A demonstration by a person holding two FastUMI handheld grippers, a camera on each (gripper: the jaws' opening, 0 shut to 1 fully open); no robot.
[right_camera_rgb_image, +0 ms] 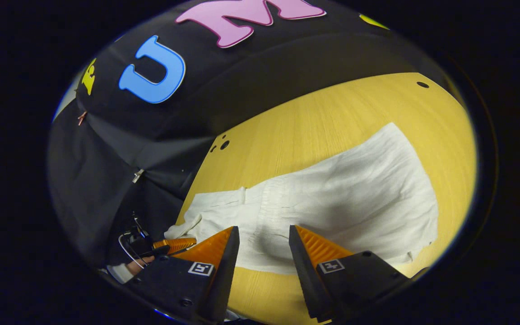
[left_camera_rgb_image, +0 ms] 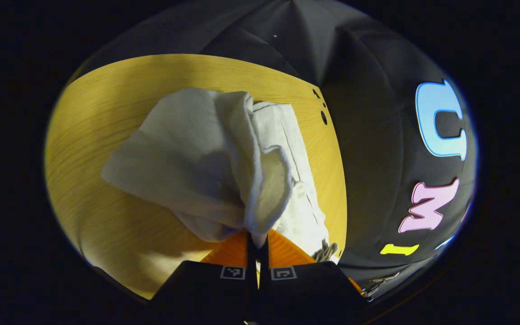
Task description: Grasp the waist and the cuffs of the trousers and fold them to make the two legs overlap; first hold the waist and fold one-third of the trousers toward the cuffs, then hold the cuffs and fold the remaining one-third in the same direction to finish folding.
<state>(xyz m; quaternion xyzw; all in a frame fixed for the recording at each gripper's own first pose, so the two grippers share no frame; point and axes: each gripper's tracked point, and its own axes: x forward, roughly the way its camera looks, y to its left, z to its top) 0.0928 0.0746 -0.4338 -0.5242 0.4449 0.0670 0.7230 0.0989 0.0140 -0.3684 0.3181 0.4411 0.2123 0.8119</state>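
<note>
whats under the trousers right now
The wooden table lies under the trousers. The left gripper holds one part pinched and raised; what lies under the flat cloth is covered.

No legible text, labels or numbers.

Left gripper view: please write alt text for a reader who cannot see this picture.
The left gripper is shut on a fold of the white trousers, lifting the cloth into a bunched peak above the wooden table. The rest of the trousers lie crumpled on the table, near its edge by the black booth wall.
</note>
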